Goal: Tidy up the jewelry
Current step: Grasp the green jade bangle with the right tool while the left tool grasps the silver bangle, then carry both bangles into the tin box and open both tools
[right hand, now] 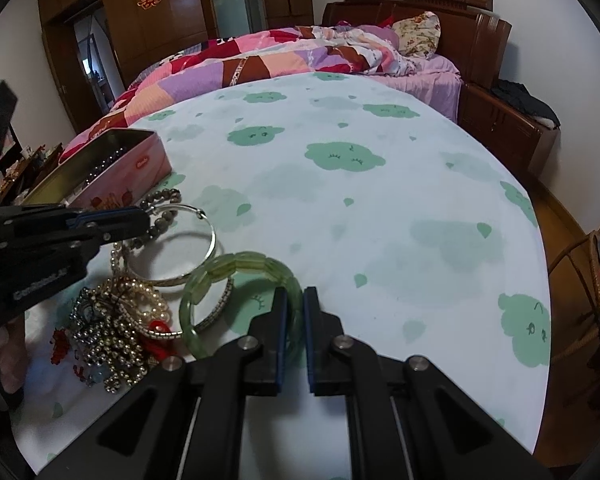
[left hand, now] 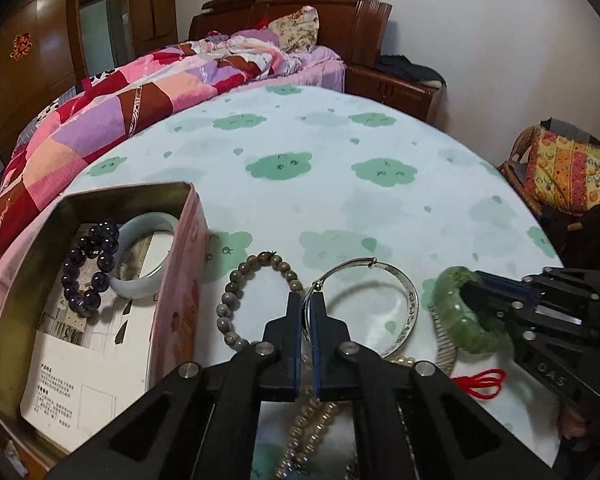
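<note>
Left wrist view: my left gripper (left hand: 307,300) is clamped on the silver bangle (left hand: 408,304) beside the pink tin (left hand: 180,264).
Right wrist view: my right gripper (right hand: 295,296) pinches the green bracelet (right hand: 236,266) on the tablecloth (right hand: 380,200).

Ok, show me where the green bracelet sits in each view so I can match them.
Left wrist view: green bracelet at lower right, clamped in the right claw.
Right wrist view: bottom centre, its near side between that claw's fingers.
Shared landmark: the silver bangle beside it.
</note>
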The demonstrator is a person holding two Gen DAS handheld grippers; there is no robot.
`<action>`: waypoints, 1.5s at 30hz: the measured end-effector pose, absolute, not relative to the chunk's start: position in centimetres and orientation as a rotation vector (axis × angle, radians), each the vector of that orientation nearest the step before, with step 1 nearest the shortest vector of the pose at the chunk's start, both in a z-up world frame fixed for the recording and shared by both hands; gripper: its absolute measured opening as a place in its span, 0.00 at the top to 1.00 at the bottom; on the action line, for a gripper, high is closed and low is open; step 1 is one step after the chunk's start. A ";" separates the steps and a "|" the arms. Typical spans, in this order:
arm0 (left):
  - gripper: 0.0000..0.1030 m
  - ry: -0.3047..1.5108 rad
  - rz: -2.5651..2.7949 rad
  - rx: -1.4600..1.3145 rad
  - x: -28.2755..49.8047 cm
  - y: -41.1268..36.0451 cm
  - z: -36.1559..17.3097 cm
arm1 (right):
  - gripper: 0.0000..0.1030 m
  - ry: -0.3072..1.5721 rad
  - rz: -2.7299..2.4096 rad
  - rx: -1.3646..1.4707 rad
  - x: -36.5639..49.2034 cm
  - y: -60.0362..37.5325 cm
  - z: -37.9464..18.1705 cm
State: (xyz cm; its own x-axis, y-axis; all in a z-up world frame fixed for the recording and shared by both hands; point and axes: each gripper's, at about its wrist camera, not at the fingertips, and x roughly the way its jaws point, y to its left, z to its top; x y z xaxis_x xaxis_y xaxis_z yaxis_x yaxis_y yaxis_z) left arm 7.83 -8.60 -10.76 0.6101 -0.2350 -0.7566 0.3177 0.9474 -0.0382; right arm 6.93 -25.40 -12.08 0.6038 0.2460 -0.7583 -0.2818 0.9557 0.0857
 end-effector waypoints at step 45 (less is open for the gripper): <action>0.98 0.639 -0.265 0.045 3.1 -5.2 -3.9 | 0.92 0.742 0.359 -0.005 6.0 -24.9 -7.1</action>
State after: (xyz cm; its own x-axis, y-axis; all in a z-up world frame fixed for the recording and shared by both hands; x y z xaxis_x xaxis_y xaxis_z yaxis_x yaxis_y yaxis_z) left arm 3.09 -5.24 -3.89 0.7705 -0.2301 -0.5944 0.2579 0.9654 -0.0393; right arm 5.96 -24.89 -7.12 0.6793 0.3176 -0.6615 -0.3214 0.9392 0.1208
